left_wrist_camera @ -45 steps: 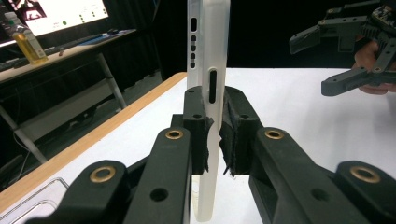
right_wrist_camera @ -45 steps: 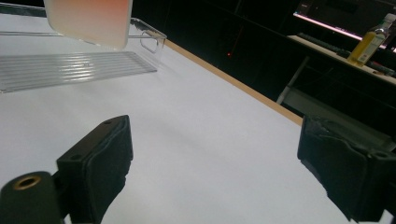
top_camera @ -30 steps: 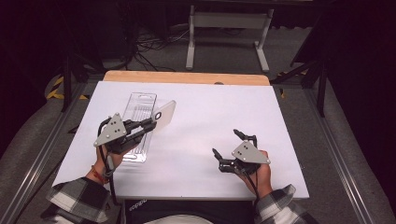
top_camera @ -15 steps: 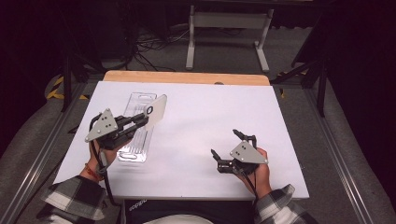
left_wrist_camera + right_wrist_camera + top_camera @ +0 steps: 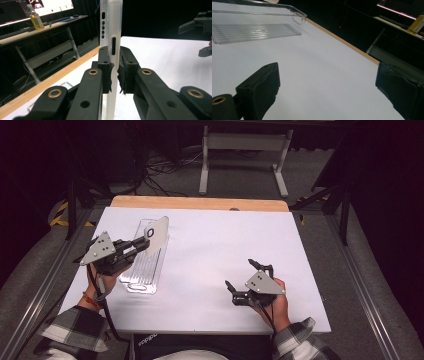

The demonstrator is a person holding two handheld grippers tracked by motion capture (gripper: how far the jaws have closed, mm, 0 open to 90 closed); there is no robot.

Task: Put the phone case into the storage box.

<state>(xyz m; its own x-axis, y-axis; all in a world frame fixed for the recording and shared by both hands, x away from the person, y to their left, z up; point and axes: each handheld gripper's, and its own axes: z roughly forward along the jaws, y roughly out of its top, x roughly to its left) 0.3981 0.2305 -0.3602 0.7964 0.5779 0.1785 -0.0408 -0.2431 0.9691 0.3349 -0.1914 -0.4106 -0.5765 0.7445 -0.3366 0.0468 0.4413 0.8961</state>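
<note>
Since the earlier frame my left gripper [image 5: 145,240] has shifted left across the desk [image 5: 215,250], carrying the phone case [image 5: 157,232] with it; my right gripper [image 5: 245,282] has kept its place.

Left jaws: closed on the phone case, pads pressing its two faces, as the left gripper view shows [image 5: 111,37]. The case is translucent white, held on edge and raised off the desk, its camera cut-out toward the near-left end in the high view. It sits above the far part of the clear plastic tray [image 5: 145,267], which lies flat at the left of the desk.

Right jaws: standing wide with nothing between them, low over the bare white surface at the near right. The tray [image 5: 249,31] lies well apart from them.
</note>
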